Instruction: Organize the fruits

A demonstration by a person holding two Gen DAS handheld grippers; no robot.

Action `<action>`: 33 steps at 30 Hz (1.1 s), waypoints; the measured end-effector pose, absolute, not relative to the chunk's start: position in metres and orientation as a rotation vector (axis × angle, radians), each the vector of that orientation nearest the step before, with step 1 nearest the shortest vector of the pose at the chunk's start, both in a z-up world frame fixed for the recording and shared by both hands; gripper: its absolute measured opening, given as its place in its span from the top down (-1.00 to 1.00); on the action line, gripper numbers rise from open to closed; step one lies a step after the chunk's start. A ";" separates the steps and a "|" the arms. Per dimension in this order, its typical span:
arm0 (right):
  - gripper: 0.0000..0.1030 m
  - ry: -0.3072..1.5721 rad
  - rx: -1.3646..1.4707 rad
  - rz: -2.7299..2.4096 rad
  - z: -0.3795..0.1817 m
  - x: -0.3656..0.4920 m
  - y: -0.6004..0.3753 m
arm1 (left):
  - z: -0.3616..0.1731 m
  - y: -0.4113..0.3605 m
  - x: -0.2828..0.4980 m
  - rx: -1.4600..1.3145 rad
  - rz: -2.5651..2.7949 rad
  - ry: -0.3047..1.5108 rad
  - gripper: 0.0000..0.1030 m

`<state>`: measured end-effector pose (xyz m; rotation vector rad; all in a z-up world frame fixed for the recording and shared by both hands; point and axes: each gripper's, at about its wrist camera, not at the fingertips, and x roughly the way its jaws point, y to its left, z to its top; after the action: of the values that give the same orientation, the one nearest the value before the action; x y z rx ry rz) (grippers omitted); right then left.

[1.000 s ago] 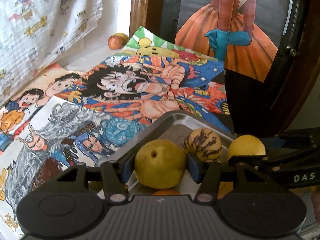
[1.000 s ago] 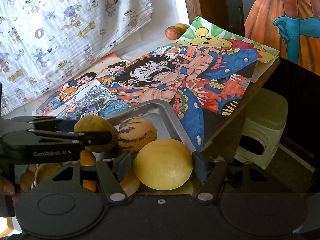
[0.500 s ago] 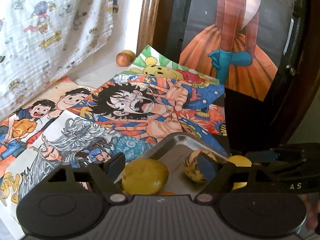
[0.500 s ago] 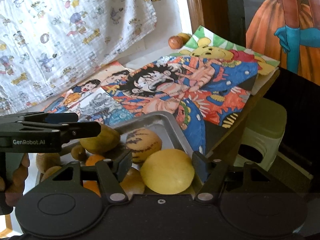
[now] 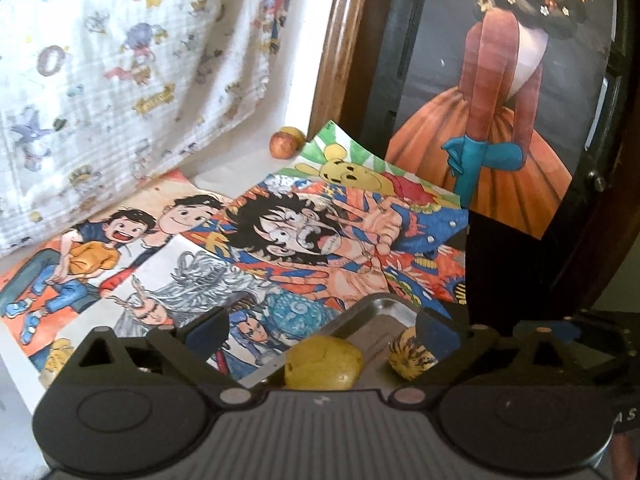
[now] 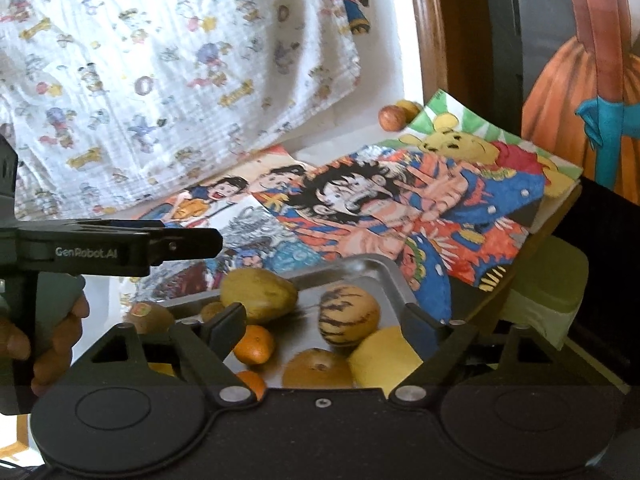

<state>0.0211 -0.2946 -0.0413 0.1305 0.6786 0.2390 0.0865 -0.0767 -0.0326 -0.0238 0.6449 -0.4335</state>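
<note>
**Fruit rests loose in metal tray, both grippers spread wide**

A yellow-green pear lies on the shiny rectangular metal tray, below and between the parted fingers of the black left gripper, touched by neither. Just beside it sits a round yellow melon with dark purple stripes. Nearer the black right gripper, whose jaws also stand wide and hold nothing, are a smooth yellow fruit, a brownish round pear and two small orange mandarins. A brown kiwi with a sticker sits at the tray's left edge. A hand grips the left tool's handle, holding it level above the tray. Colourful cartoon drawings cover the table beyond; two small reddish fruits lie far back by a white printed cloth.
</note>
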 end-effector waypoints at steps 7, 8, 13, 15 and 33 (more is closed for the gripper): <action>-0.91 0.639 0.115 0.258 -0.022 0.003 -0.284 | -0.018 -0.062 0.069 -0.031 -0.396 0.606 -0.99; -0.93 0.634 0.111 0.261 -0.019 0.000 -0.282 | -0.016 -0.060 0.066 -0.035 -0.391 0.602 -0.99; -0.98 0.609 0.097 0.291 -0.005 -0.024 -0.271 | -0.008 -0.042 0.045 -0.068 -0.352 0.584 -0.99; -0.99 0.605 0.097 0.302 -0.003 -0.036 -0.266 | -0.008 -0.036 0.034 -0.058 -0.330 0.586 -0.99; -0.99 0.654 0.150 0.260 -0.022 -0.086 -0.241 | -0.029 0.003 -0.046 -0.058 -0.189 0.650 -0.99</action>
<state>-0.0865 -0.2411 -0.0219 0.1497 0.6542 0.2600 -0.0460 0.0034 -0.0291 -0.0583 0.6502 -0.1891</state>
